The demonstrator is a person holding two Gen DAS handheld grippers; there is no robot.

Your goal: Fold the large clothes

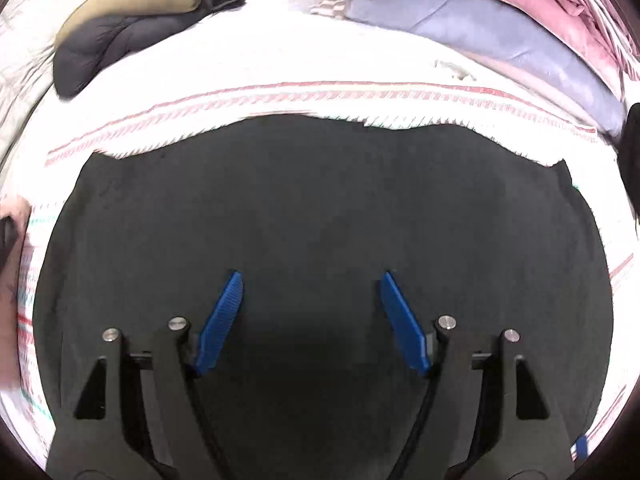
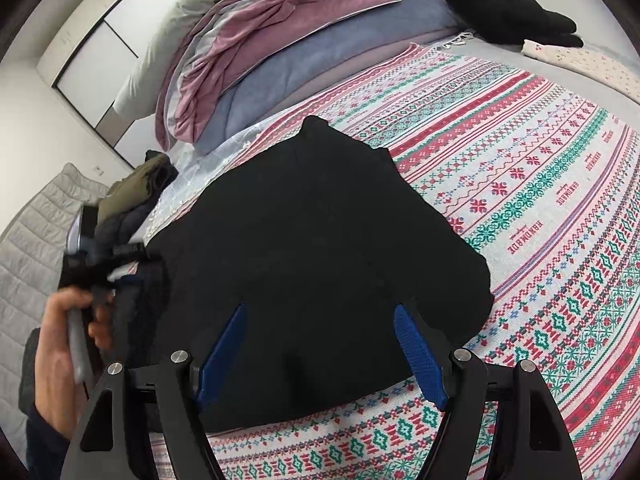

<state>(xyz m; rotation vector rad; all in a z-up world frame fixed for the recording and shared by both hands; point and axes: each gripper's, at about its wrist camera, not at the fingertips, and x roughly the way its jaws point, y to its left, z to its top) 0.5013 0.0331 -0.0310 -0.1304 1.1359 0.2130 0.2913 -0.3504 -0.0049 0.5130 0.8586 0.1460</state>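
A large black garment [image 1: 320,200] lies flat on the patterned bedspread [image 1: 280,96] and fills most of the left wrist view. My left gripper [image 1: 311,276] hovers over its middle, open, with nothing between the blue pads [image 1: 224,320]. In the right wrist view the same black garment [image 2: 320,220] is spread out with a narrower end pointing away. My right gripper [image 2: 319,310] stands open above its near edge, with no cloth between the fingers. A hand [image 2: 60,344] holds the left tool at the garment's left side, blurred.
An olive and dark jacket [image 1: 132,12] lies folded at the far left, also visible as the jacket [image 2: 136,184]. Pink and blue bedding [image 2: 300,52] is piled at the head of the bed. A black item [image 2: 500,4] rests at the far right. The bedspread [image 2: 540,200] extends to the right.
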